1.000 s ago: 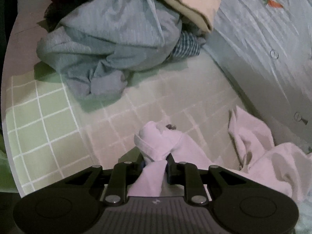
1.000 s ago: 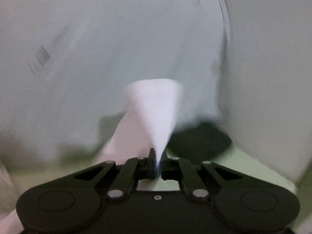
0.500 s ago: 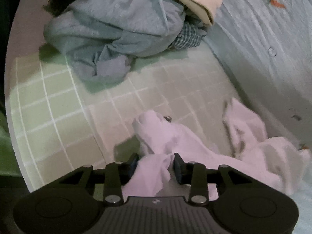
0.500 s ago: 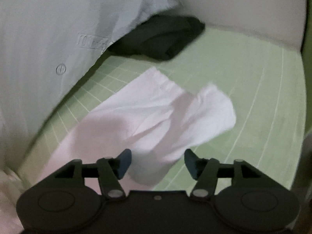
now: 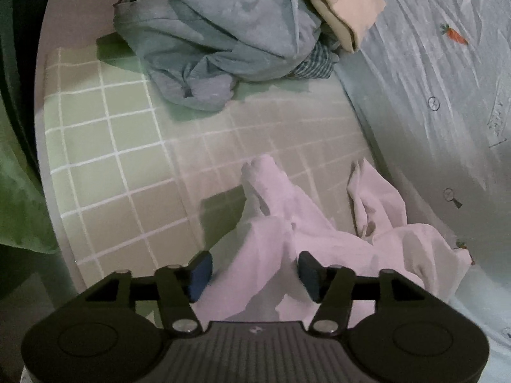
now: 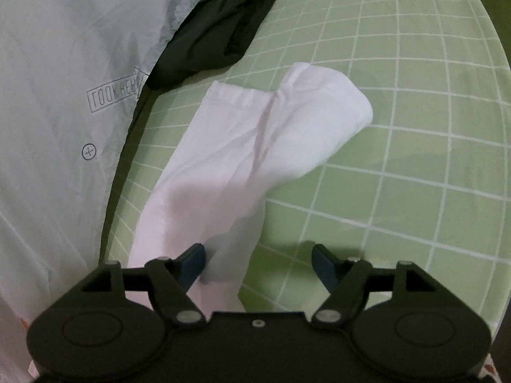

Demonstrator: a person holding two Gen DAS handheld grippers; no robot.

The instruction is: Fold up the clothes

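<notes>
Tongs both spread: our left gripper (image 5: 254, 273) straddles white garment (image 5: 287, 223); our right gripper (image 6: 258, 263) over its leg, near bedsheet (image 6: 399, 127) edge.

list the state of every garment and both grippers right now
left gripper: open, white garment between its fingers
right gripper: open, holding nothing
white garment: released, lying partly spread on the green checked sheet, still creased
blue-grey garment: crumpled, unfolded
peach garment: heaped on the pile
black garment: bunched at the pale quilt's edge
</notes>
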